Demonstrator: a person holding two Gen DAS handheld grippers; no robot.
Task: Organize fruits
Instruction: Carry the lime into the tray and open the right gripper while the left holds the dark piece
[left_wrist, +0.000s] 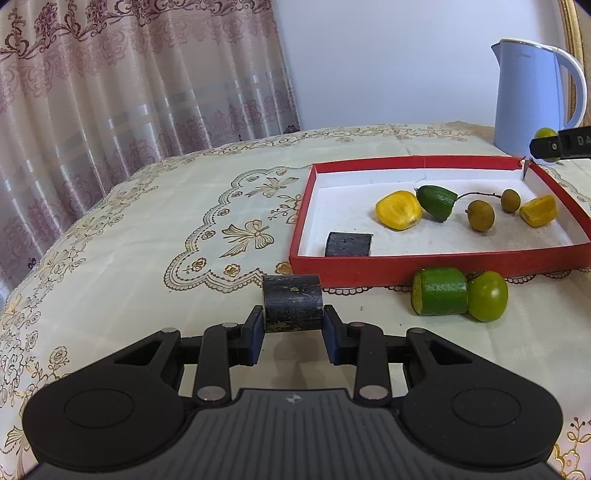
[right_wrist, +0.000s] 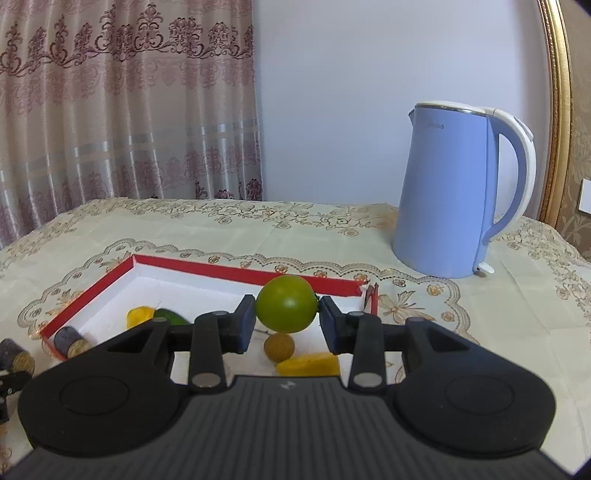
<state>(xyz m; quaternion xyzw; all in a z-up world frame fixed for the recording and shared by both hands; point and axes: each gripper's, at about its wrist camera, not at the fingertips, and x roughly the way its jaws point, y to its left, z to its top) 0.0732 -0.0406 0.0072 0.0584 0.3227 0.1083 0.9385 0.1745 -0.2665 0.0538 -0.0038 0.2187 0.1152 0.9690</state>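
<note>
**user1:** Two grippers, both loaded. The left gripper has its pads closed on a dark cylinder piece, low in the frame's centre, just outside the red tray. The right gripper is clamped on a round green fruit, held above the tray's interior, mid-frame.

**user2:** So mid-transfer. What's left?

**user1:** My guess: lower the green fruit in and let go, clear of the brown round fruit and yellow wedge under it. Then carry the cylinder over the wall beside its twin. A green chunk and another green fruit wait outside, lower right.
</note>
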